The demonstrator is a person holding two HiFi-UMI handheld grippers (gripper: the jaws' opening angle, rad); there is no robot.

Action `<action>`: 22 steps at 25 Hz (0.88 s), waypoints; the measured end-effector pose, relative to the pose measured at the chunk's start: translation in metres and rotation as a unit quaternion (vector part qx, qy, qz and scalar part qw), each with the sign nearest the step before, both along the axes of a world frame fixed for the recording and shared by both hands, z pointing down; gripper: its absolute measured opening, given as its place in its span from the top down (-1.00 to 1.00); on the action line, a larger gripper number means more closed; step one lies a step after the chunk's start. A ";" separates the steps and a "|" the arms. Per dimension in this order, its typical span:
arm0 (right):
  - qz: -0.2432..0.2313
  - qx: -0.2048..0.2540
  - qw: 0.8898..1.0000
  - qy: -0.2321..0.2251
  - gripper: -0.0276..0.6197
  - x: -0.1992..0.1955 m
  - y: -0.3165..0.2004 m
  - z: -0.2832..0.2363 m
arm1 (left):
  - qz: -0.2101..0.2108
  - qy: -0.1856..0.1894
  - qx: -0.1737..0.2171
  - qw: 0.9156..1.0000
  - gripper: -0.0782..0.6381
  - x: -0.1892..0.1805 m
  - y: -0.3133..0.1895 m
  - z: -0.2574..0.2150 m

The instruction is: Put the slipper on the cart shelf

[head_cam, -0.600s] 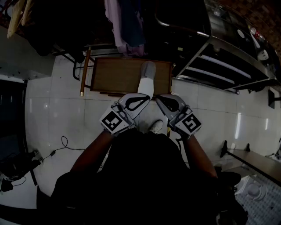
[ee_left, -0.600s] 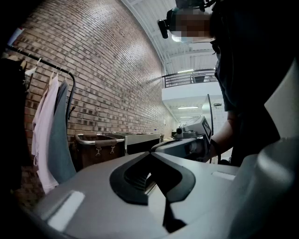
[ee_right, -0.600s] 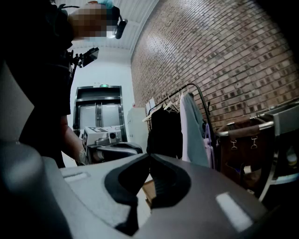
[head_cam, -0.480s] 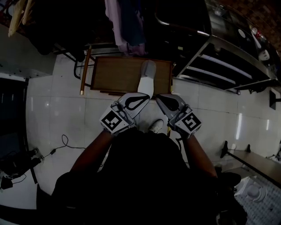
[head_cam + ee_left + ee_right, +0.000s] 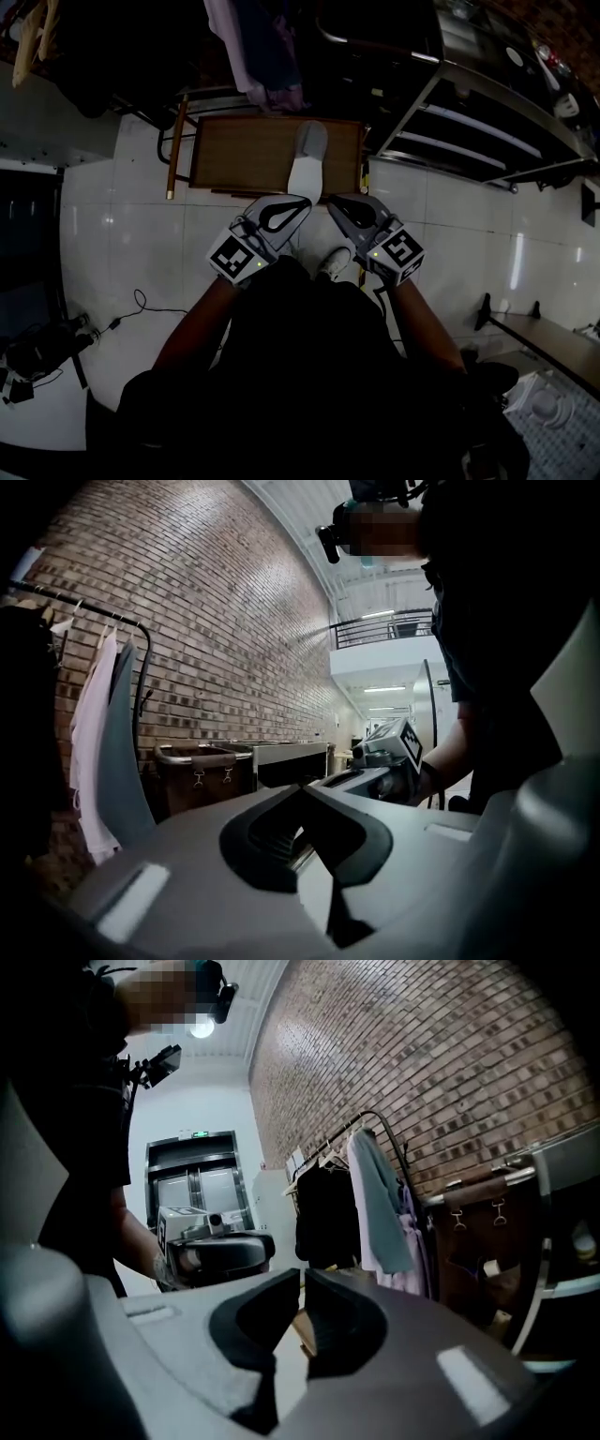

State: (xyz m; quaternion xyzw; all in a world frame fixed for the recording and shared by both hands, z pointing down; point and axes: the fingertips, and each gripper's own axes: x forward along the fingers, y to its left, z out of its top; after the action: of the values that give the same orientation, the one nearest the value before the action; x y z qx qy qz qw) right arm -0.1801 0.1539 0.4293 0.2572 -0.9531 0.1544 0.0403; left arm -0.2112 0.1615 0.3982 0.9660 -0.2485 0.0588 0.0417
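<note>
Hovering at the near edge of the cart shelf (image 5: 234, 155), your left gripper (image 5: 302, 200) and right gripper (image 5: 331, 201) both have jaws together and empty. The slipper (image 5: 307, 164) lies on the shelf's right side.

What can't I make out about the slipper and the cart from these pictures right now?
- Head view: the near end of the slipper is covered by the tip of the left gripper, so it is unclear whether it overhangs the front edge of the cart shelf.
- Both gripper views: no slipper shows; the gripper bodies fill the lower part of each picture.
- Head view: whatever lies under the cart shelf is hidden by it and too dark.
</note>
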 end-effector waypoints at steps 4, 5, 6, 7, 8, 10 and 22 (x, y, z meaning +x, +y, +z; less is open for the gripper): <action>0.001 -0.005 1.000 0.021 0.89 -0.007 -0.011 0.021 | 0.012 -0.001 -0.007 1.000 0.77 -0.006 -0.013 0.011; -0.001 -0.007 0.999 0.031 0.88 -0.011 -0.014 0.028 | 0.018 0.000 -0.009 1.000 0.77 -0.008 -0.017 0.014; -0.001 -0.010 0.999 0.040 0.88 -0.015 -0.017 0.034 | 0.023 0.002 -0.009 1.000 0.77 -0.010 -0.022 0.017; 0.000 -0.015 0.999 0.046 0.88 -0.018 -0.021 0.040 | 0.027 0.003 -0.009 1.000 0.77 -0.013 -0.027 0.020; 0.004 -0.022 0.998 0.052 0.88 -0.022 -0.025 0.047 | 0.032 0.005 -0.009 0.999 0.77 -0.016 -0.033 0.023; 0.017 -0.040 0.997 0.061 0.87 -0.026 -0.036 0.063 | 0.044 0.007 -0.013 0.999 0.77 -0.024 -0.045 0.029; 0.066 -0.180 0.974 0.117 0.74 -0.048 -0.094 0.174 | 0.109 0.031 -0.029 0.993 0.75 -0.058 -0.114 0.057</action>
State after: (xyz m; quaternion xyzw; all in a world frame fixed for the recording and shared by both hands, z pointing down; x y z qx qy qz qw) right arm -0.2282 0.0595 0.6037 0.3240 -0.8794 0.2945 0.1870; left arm -0.2687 0.0471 0.4548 0.9870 -0.1383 0.0400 0.0710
